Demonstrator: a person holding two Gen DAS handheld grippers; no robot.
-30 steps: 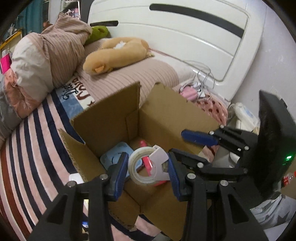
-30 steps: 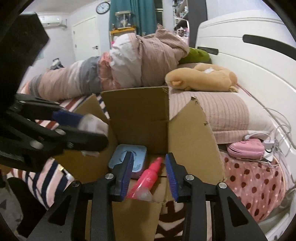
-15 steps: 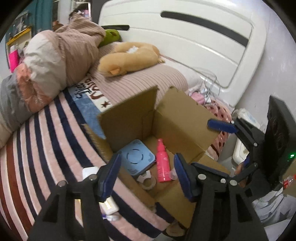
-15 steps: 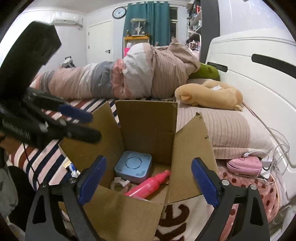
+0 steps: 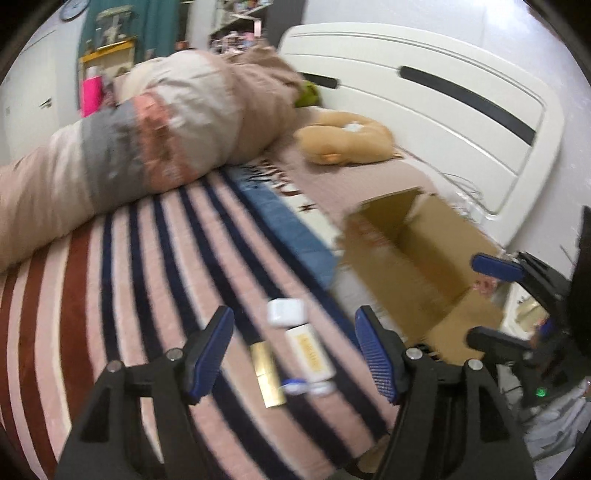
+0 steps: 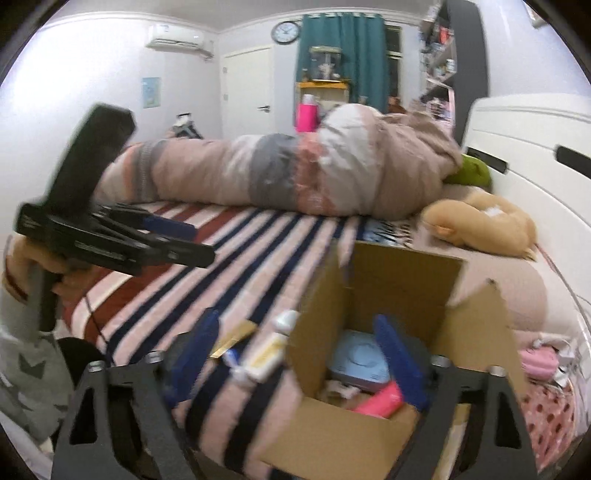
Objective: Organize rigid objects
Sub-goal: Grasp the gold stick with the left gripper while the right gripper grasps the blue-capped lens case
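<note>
The left hand-held gripper (image 5: 293, 354) is held wide and empty over small bottles (image 5: 310, 354) at its 12 o'clock on the striped bed (image 5: 110, 277), seemingly for boxing; the right hand-held gripper (image 6: 295, 363), also wide, is straddling the cardboard box (image 6: 369, 439) wall.

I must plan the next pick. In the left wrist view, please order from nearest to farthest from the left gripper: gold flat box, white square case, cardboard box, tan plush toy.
1. gold flat box, between the fingers
2. white square case, just beyond
3. cardboard box, right
4. tan plush toy, far, by headboard

Striped bed (image 5: 110, 295), white headboard (image 5: 443, 103), teal curtain (image 6: 343, 55), wall clock (image 6: 286, 31).
</note>
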